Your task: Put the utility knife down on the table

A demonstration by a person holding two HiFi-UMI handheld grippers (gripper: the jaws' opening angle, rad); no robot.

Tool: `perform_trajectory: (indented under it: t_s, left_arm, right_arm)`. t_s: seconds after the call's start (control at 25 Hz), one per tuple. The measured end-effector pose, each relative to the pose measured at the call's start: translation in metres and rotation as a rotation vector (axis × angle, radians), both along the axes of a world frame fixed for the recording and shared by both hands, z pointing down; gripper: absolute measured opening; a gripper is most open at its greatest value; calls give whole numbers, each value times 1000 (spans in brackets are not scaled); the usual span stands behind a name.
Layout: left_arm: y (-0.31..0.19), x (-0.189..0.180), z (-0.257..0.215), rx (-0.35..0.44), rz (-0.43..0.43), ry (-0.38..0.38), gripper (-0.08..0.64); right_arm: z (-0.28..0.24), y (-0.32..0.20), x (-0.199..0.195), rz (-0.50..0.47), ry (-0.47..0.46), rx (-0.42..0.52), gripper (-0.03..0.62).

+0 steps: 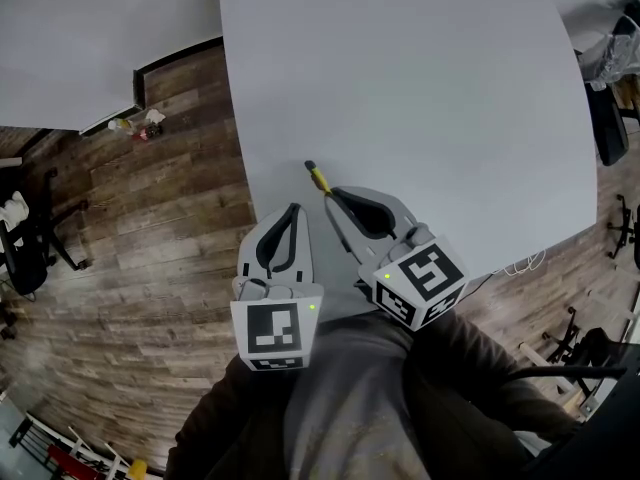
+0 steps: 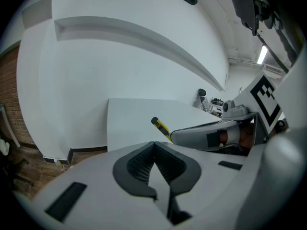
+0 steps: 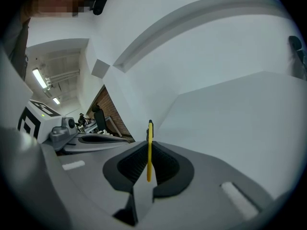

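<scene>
Working outward from the person's body at 6 o'clock in the head view, the left gripper (image 1: 293, 211) hangs over the table's near edge with its jaws pressed together on nothing; its own view shows the dark pads (image 2: 141, 163) meeting with no gap. Just to its 3 o'clock, the right gripper (image 1: 337, 195) has its jaws clamped on the utility knife (image 1: 318, 177). The knife's thin yellow body stands edge-on between the pads in the right gripper view and pokes out past the tips toward 11 o'clock, dark end leading. It appears to hover above the white table (image 1: 430, 88) rather than rest on it, close to the table's left edge. To do this well, I judge the right gripper should tip down until the knife's length lies nearly flat on the surface. It should do so a little toward 1 o'clock, where more bare table lessens the chance of the knife sliding off the edge. Then the jaws should ease apart slowly so the slim handle neither flicks nor rolls.
</scene>
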State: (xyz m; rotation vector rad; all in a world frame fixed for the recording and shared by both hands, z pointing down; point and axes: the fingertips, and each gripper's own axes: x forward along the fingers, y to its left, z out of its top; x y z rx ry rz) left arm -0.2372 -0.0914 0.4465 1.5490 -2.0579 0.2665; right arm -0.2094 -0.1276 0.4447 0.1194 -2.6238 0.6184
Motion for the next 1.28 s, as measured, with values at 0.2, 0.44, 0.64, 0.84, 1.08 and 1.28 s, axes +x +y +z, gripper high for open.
perform_trajectory:
  t_s: [0.2, 0.44, 0.64, 0.84, 1.08, 1.28]
  left_arm:
    - [-1, -4, 5, -9, 2, 11, 3]
    - [-2, -8, 11, -19, -4, 23, 3]
    - [-2, -10, 16, -26, -3, 34, 3]
    - [-4, -13, 23, -33, -2, 44, 3]
    - [-3, -14, 29, -41, -5, 52, 3]
    - [-3, -12, 32, -50, 8, 61, 3]
  right_arm:
    - [6, 0, -3, 3, 13, -10, 23]
    - [11, -2, -7, 2, 23, -22, 23]
    - [17, -2, -8, 8, 36, -29, 23]
    - [25, -3, -8, 11, 48, -39, 23]
    - [30, -3, -7, 14, 57, -45, 23]
    - [35, -2, -7, 17, 65, -54, 23]
